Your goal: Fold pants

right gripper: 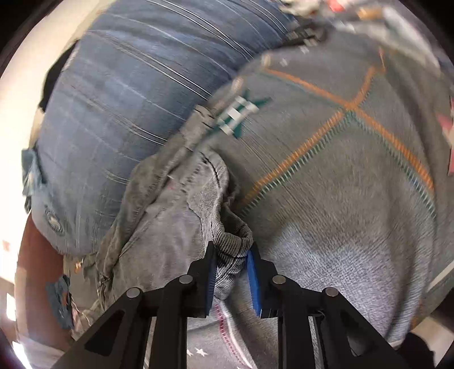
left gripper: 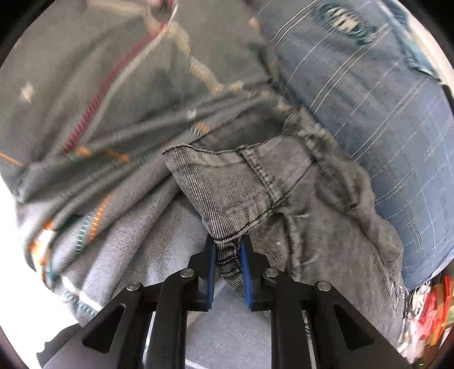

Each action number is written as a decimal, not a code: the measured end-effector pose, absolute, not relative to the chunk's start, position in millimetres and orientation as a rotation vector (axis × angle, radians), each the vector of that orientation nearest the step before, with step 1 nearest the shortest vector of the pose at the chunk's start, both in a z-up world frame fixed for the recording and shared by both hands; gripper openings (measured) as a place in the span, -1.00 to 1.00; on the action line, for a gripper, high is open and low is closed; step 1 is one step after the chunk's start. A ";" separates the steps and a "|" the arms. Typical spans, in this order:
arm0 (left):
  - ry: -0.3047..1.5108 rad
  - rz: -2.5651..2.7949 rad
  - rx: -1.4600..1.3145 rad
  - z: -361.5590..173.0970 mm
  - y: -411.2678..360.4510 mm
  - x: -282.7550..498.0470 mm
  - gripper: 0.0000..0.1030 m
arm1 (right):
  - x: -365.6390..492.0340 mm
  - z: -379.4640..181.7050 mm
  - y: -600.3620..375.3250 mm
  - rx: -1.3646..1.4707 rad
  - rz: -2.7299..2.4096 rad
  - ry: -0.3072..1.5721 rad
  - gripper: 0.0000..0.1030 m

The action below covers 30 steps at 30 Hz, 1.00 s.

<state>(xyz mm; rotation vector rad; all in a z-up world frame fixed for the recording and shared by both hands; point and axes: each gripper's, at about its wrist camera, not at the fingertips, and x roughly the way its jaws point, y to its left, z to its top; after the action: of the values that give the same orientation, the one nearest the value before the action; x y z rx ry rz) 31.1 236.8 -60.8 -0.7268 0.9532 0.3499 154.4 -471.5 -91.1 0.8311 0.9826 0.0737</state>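
Left wrist | pants [left gripper: 255, 193] clamped in jaws | bedspread [left gripper: 85, 99] blurred

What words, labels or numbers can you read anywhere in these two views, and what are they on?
None can be read.
Oval patch on the blue pillow: lettering too blurred.
Same patch in the right view: too small and blurred.
Grey pants, blanket: only stitching, stripes and stars, no text.
Colourful clutter: too blurred.
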 end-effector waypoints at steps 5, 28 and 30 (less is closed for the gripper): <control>0.851 0.365 -0.647 -14.7 216.4 0.4 -0.82 | 122.5 -61.1 -479.5 0.812 0.092 0.925 -0.59; 1.166 0.290 -0.274 -70.8 179.9 70.0 0.41 | 193.5 -125.5 -454.6 0.742 0.159 1.127 0.34; 1.155 0.309 -0.266 -55.5 186.1 67.7 0.39 | 197.3 -104.0 -453.5 0.719 0.201 1.124 0.36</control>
<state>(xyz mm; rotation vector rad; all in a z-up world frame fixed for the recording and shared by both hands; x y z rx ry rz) 67.7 186.1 -55.5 -0.2663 1.1552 0.3088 197.3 -453.5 -104.0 0.7187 1.1237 0.2009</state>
